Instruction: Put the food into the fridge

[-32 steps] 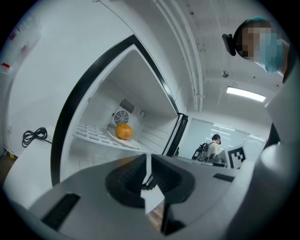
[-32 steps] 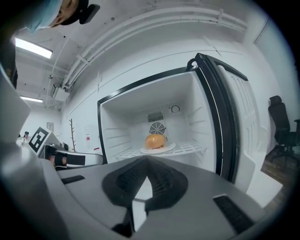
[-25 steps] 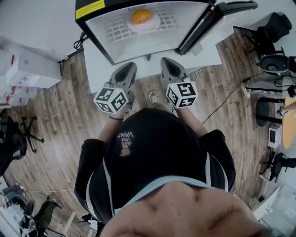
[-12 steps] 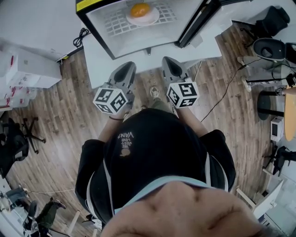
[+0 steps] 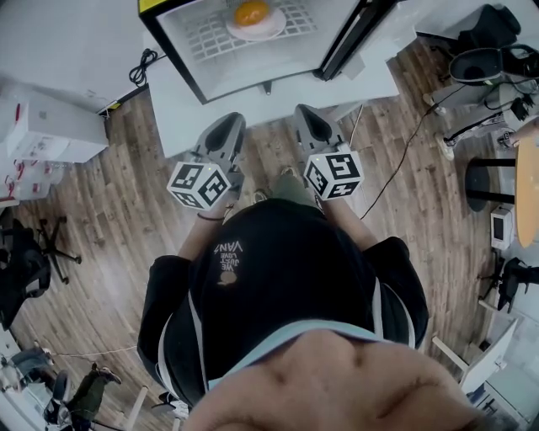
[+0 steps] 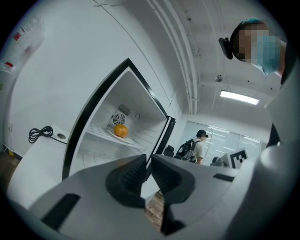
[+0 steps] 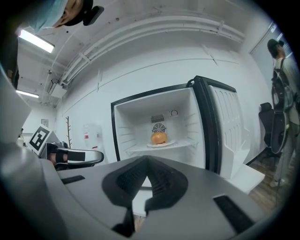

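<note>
Fridge (image 5: 253,63) far ahead, door (image 5: 354,38) swung open to the right so food can go in | orange food (image 5: 251,12) sits on a plate (image 5: 253,28) on the shelf inside | left fingers (image 6: 129,176) almost closed, right fingers (image 7: 131,180) closed, both near the person, holding nothing; job looks done

The fridge (image 5: 278,66) is showing smooth white plastic walls inside a glossy black frame; the floor (image 5: 101,210) beneath it is showing matt wood grain.
</note>
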Available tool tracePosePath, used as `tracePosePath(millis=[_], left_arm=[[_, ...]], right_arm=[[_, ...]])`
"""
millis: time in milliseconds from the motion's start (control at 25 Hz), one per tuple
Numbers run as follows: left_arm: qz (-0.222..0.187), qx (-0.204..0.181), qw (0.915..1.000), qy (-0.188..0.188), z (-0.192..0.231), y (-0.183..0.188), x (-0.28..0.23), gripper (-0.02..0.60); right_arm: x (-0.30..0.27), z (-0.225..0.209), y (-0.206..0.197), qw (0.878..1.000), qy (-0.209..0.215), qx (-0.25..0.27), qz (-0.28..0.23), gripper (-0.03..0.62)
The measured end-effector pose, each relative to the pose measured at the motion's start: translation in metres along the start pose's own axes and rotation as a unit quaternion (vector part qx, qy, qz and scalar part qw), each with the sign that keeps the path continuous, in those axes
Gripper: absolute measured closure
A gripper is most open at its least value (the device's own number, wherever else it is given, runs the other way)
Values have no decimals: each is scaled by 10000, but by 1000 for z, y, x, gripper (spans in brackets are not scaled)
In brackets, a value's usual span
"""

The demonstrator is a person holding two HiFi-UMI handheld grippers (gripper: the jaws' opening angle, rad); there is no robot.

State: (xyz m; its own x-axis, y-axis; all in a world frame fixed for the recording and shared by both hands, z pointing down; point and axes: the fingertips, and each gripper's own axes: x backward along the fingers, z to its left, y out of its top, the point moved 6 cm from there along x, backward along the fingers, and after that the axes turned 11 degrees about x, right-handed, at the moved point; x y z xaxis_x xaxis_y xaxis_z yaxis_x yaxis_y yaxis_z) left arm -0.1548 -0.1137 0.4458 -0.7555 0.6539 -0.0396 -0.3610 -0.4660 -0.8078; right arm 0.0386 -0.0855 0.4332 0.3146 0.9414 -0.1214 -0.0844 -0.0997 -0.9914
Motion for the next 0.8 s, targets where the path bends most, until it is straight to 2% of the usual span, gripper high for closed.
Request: tracePosePath(millis=[360,800], left_arm=[[-100,-61,9999,22,-6,3,2,539],[-135,-27,9998,138,-27,-12,3,540]], right_arm=[[5,-1,3,9999,81,79,-44,583],[24,-11,3,9995,259,176,-3,583]])
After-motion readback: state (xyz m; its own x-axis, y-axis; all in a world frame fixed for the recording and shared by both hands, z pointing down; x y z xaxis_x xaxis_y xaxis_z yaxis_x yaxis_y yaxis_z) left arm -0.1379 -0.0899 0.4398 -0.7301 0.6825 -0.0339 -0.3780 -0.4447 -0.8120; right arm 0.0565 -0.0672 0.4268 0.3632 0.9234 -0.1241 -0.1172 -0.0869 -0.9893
